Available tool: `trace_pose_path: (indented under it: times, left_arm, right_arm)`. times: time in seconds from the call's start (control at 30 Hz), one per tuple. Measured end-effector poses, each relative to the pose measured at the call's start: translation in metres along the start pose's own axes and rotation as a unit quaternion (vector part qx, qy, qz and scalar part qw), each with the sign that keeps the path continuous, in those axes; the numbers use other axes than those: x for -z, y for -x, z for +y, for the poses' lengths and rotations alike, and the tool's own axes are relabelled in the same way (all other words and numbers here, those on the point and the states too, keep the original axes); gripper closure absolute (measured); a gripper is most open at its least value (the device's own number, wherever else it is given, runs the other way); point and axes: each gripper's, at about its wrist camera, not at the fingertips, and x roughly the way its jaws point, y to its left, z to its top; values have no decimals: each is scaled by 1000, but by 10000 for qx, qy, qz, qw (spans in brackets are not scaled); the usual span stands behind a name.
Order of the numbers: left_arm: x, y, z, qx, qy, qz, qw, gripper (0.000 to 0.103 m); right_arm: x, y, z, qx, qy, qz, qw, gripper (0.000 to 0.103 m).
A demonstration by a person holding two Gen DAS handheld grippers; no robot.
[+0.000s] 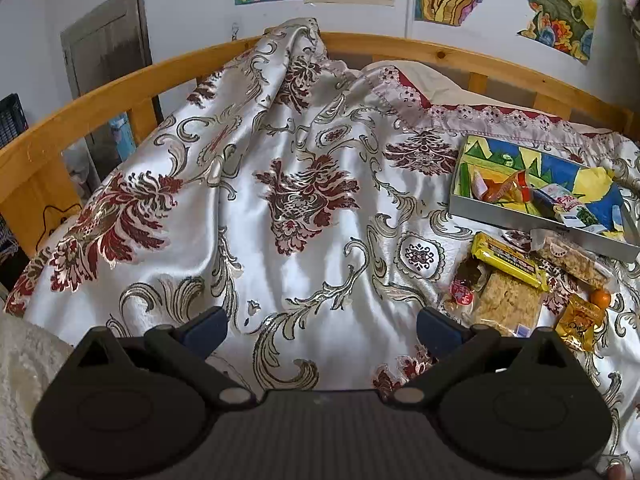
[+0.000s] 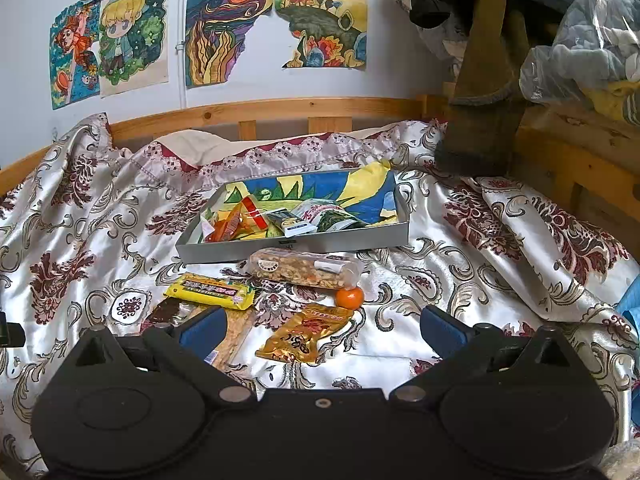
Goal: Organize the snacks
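A shallow grey box (image 2: 296,244) (image 1: 532,226) lined with a colourful drawing sits on the bed and holds several snack packets. In front of it lie a clear pack of nut brittle (image 2: 304,268) (image 1: 572,258), a yellow bar (image 2: 210,291) (image 1: 508,262), a small orange (image 2: 349,297) (image 1: 600,298), a gold pouch (image 2: 308,334) (image 1: 580,322), a flaky biscuit pack (image 1: 508,302) and a dark snack pack (image 2: 164,312) (image 1: 466,280). My right gripper (image 2: 322,328) is open, low over the gold pouch. My left gripper (image 1: 322,326) is open over bare cloth, left of the snacks.
A silver satin bedspread (image 1: 280,200) with dark red flowers covers the bed, bunched up at the back left. A wooden bed rail (image 1: 120,88) curves behind it. A brown hanging cloth (image 2: 480,120) and bagged clothes (image 2: 584,40) stand at the right.
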Motion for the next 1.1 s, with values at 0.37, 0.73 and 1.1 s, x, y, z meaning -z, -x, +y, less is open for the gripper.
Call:
trace_pose_path:
  times: [0.37,0.73,1.1]
  left_arm:
    - [0,-2,-4,-104,-98,-17,9999,0]
    - [-4,-8,-11,-108,-215,-11,9997,0]
    - [-10,-24,-23,-16,-284,107,9995,0]
  right_arm:
    - [-1,0,1,-79,59,7,10000,1]
    - [-16,-2,-2,-255,147,-89,9995,1]
    - [-26,-20,-10,-657,348,12,9972,1]
